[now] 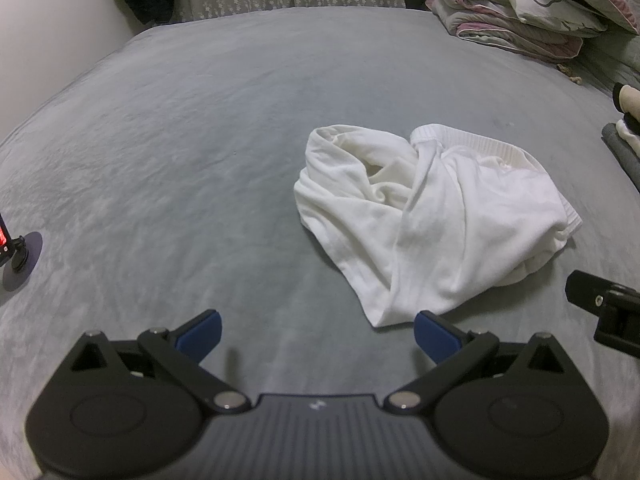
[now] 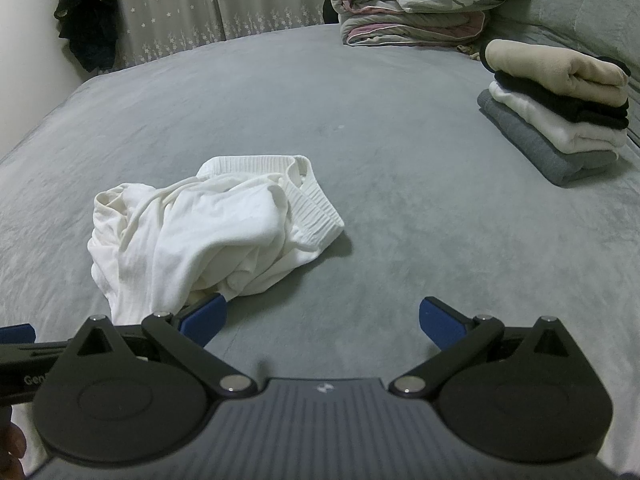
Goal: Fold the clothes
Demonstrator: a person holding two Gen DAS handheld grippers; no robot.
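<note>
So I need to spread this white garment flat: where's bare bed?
Bare grey bedsheet lies left of and beyond the white garment, up to the curtains. Crowded right: folded clothes stack, quilts.

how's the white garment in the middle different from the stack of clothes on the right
The white garment lies crumpled and unfolded; the stack is neatly folded. The garment is one white piece, the stack holds beige, black, white and grey layers. Both rest on the grey bed.
</note>
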